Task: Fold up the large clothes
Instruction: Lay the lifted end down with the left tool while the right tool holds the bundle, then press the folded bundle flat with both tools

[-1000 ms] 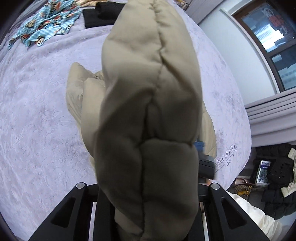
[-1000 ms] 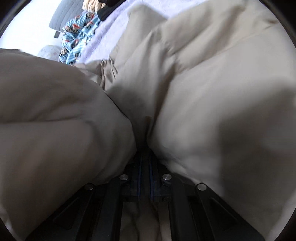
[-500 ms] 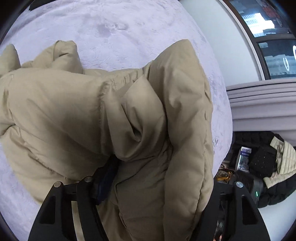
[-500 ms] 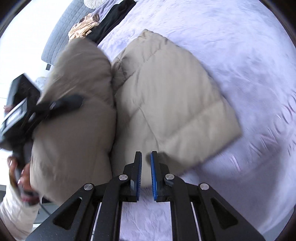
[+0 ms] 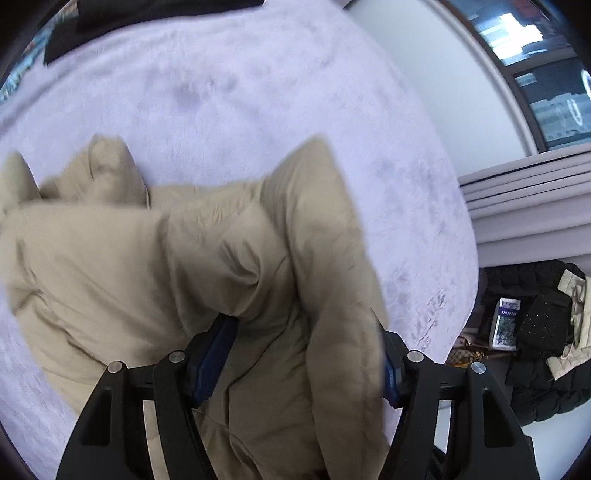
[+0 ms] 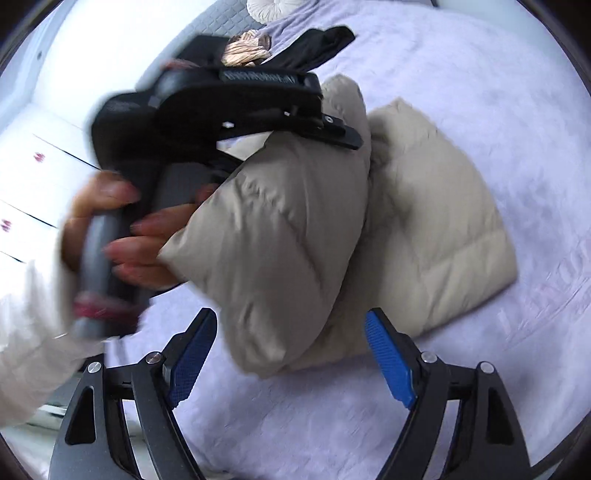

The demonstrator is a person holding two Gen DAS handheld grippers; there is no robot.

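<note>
Fingers of the left gripper (image 5: 299,354) stand wide, a thick bunched fold of the beige puffer jacket (image 5: 155,273) bulging up between the blue pads; both pads press against the padding, so it is gripping the fold, though fabric hides the right pad's face. Right gripper (image 6: 291,358) fingers spread wide with nothing between the blue ribbed pads (image 6: 388,363); it sits just short of the jacket's near edge, not touching it as far as the blur allows.

Jacket lies on the lavender bedspread (image 6: 461,92), near the middle of it. In the right wrist view one half lies flat on the spread, the other half is raised and folded over beside it, with the left gripper's black body (image 6: 221,107) on top of the raised half and the person's left hand (image 6: 122,236) around the grey handle. White sleeve (image 6: 33,350) at the jacket's left side. Heavy motion blur on hand and gripper.

Beyond the jacket on the far part of the bedspread: a black garment (image 6: 317,44), a tan striped cloth (image 6: 247,51) touching it, a white round cushion (image 6: 275,7) farther back. In the left wrist view, off the bedspread's right edge, a pile of black padded clothes (image 5: 535,332) with a small blue-white box (image 5: 506,323) on it, grey curtains (image 5: 524,206) and a window (image 5: 535,74) above.
</note>
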